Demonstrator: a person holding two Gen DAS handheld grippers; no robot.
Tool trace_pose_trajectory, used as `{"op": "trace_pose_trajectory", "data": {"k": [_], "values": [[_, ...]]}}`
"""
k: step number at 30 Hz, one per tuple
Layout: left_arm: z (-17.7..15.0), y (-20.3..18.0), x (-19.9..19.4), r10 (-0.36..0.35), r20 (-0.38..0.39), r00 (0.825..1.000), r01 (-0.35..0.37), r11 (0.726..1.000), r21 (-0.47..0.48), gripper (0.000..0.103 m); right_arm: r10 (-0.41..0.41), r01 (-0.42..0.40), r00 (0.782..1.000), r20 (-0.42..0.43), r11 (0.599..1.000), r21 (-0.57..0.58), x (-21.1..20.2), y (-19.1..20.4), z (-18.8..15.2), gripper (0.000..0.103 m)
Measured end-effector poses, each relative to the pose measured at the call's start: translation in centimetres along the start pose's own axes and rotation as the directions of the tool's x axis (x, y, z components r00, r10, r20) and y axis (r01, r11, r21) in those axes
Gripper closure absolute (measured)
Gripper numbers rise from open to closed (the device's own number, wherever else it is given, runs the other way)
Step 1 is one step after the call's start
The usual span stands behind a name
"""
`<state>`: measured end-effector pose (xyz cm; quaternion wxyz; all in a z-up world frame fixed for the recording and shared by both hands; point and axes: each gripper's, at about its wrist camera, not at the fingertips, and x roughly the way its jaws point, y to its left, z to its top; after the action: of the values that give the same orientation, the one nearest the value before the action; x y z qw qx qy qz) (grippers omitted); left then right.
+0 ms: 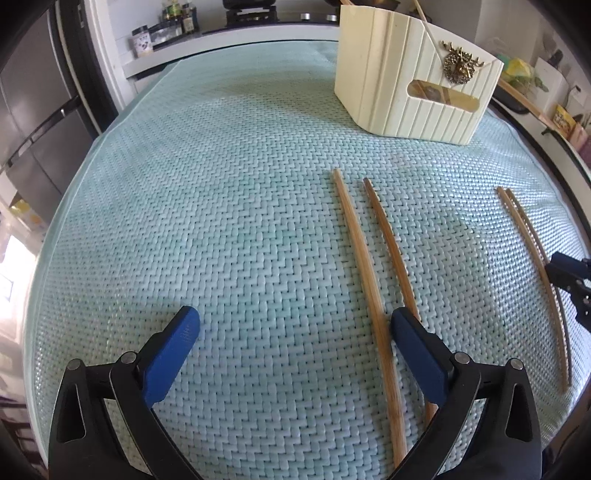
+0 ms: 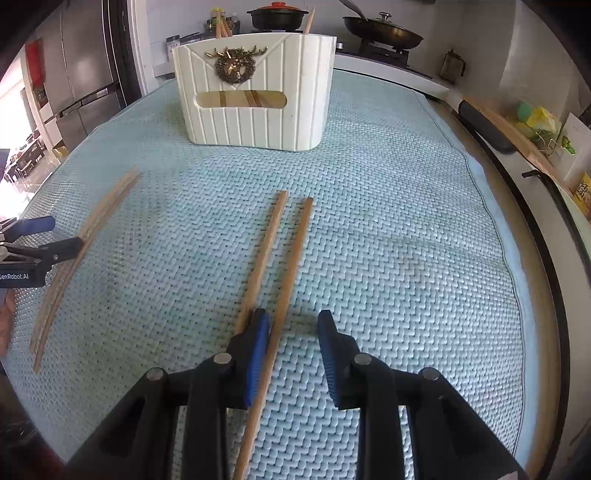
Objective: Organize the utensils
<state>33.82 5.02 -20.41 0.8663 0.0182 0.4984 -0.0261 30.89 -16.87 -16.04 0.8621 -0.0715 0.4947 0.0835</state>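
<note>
Two pairs of wooden chopsticks lie on a pale green woven mat [image 1: 221, 221]. In the left wrist view my left gripper [image 1: 295, 321] is open wide just above the mat. One chopstick [image 1: 360, 266] of the left pair runs between its fingers near the right one, and the other chopstick [image 1: 388, 243] passes under that finger. My right gripper [image 2: 294, 321] is open over the right pair. One chopstick [image 2: 291, 266] lies between its fingers beside the left pad, and its partner [image 2: 264, 251] sits outside that pad. A cream ribbed utensil holder [image 1: 417, 96] [image 2: 255, 110] stands behind them with chopsticks inside.
Each view catches the other gripper at its edge: the right gripper [image 1: 565, 269] over its pair [image 1: 535, 266], the left gripper [image 2: 48, 236] over the left pair [image 2: 81, 251]. A stove with a black pot [image 2: 277, 18] and pan [image 2: 384, 33] is behind. A fridge [image 2: 85, 66] stands left.
</note>
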Motion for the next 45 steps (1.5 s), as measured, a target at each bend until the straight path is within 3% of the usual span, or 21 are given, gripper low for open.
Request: {"op": "trace_pose_trajectory", "data": {"k": [7,9,11,13,16,20,25,27,28,29,30,32,33,37,41,45], "values": [[-0.3,0.3,0.1,-0.012,0.009,1.000,0.012,1.000,0.009,0.000,0.031,-0.031,1.000,-0.001,0.999,-0.007,0.3,-0.8,0.4,0.070],[-0.3,0.2,0.1,-0.019,-0.001,1.000,0.019,1.000,0.014,0.000,0.011,-0.011,1.000,-0.002,1.000,0.002,0.4,-1.0,0.5,0.059],[0.9,0.4,0.7,-0.020,-0.033,0.999,0.020,1.000,0.012,0.000,-0.009,0.010,0.999,-0.040,0.999,0.035,0.9,-1.5,1.2,0.033],[1.8,0.5,1.2,-0.014,-0.049,0.999,0.015,1.000,0.011,0.000,0.006,-0.002,0.997,-0.081,0.998,0.056,1.7,-2.2,2.2,0.025],[3.3,0.7,2.1,-0.022,-0.072,0.997,0.023,0.999,0.022,0.000,0.013,-0.011,0.996,-0.092,1.000,0.017,2.2,-1.9,3.2,0.031],[5.1,0.8,3.1,-0.033,-0.129,0.991,0.038,0.999,0.038,0.000,0.031,-0.035,0.994,-0.106,0.999,-0.033,2.6,-0.8,5.1,0.076],[6.8,-0.2,4.1,-0.039,-0.156,0.987,0.052,0.995,0.079,0.004,0.033,-0.042,0.992,-0.122,0.996,-0.076,4.1,0.4,7.8,0.080],[7.4,-0.8,4.1,-0.047,-0.151,0.987,0.062,0.993,0.100,0.013,0.047,-0.057,0.990,-0.132,0.996,-0.069,4.7,0.7,8.8,0.085],[7.7,-1.0,4.0,-0.044,-0.149,0.988,0.060,0.992,0.109,0.023,0.044,-0.054,0.990,-0.137,0.996,-0.072,5.0,0.7,9.2,0.093],[8.1,-1.4,3.9,-0.054,-0.149,0.987,0.072,0.991,0.113,0.041,0.037,-0.048,0.990,-0.137,0.996,-0.078,5.2,0.8,9.6,0.096],[8.3,-1.6,3.7,-0.057,-0.147,0.987,0.075,0.990,0.117,0.052,0.040,-0.052,0.989,-0.142,0.995,-0.081,5.3,0.9,9.8,0.097],[8.5,-1.9,3.6,-0.070,-0.141,0.988,0.086,0.990,0.114,0.087,0.041,-0.052,0.990,-0.138,0.995,-0.084,5.4,1.1,10.0,0.098],[8.6,-1.7,3.6,-0.100,-0.141,0.985,0.114,0.988,0.101,0.096,0.045,-0.056,0.990,-0.134,0.995,-0.080,5.4,1.0,10.0,0.098],[8.4,-0.9,3.3,-0.160,-0.098,0.982,0.166,0.985,0.056,0.099,0.088,-0.089,0.992,-0.088,0.996,-0.006,5.0,-0.4,10.0,0.098],[8.3,-0.7,-0.3,-0.192,-0.005,0.981,0.192,0.981,0.029,0.099,0.153,-0.154,0.988,0.029,0.986,0.056,1.7,-1.9,9.8,0.098],[8.0,-0.3,-5.4,-0.229,0.110,0.967,0.228,0.973,0.029,0.099,0.187,-0.200,0.970,0.158,0.977,0.074,-3.2,-2.6,9.7,0.098]]}}
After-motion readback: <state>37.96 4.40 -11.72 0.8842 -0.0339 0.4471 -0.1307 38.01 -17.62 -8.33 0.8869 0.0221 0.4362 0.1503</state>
